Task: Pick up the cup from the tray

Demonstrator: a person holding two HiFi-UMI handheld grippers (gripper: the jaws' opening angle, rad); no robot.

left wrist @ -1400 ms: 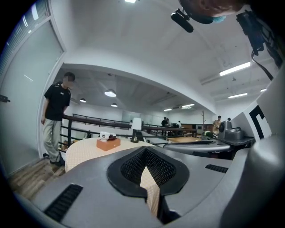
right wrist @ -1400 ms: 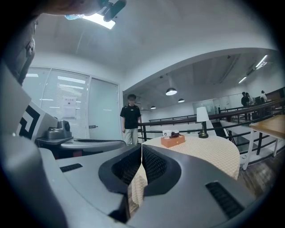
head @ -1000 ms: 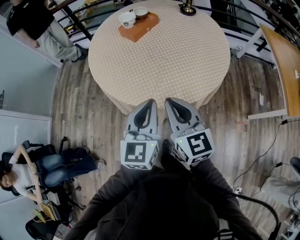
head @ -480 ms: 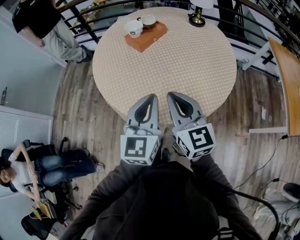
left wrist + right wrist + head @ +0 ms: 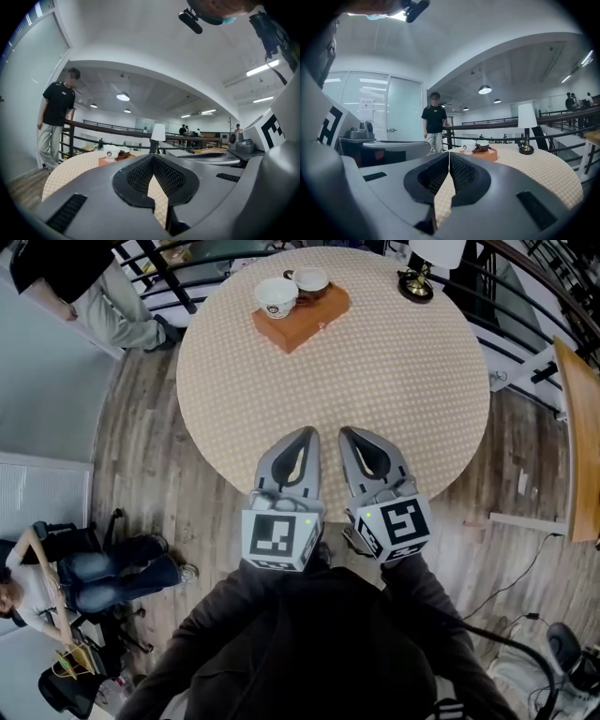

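A white cup (image 5: 276, 296) stands on an orange-brown tray (image 5: 302, 317) at the far side of the round checked table (image 5: 375, 381). Beside it on the tray is a second cup with dark contents (image 5: 310, 280). My left gripper (image 5: 305, 432) and right gripper (image 5: 349, 432) are side by side over the table's near edge, both shut and empty, far short of the tray. The left gripper view shows the cup (image 5: 110, 153) small, past the closed left gripper (image 5: 153, 157). In the right gripper view the cup (image 5: 468, 146) and tray (image 5: 480, 153) lie beyond the closed right gripper (image 5: 449, 153).
A table lamp (image 5: 417, 277) stands at the table's far right. A railing (image 5: 169, 277) runs behind the table. One person (image 5: 66, 287) stands at the far left and another (image 5: 56, 577) sits at the left. A wooden desk (image 5: 577, 427) is on the right.
Both grippers have advanced together from the table's near rim to over its near part. The table, tray and cup look closer. Both jaws stay closed.
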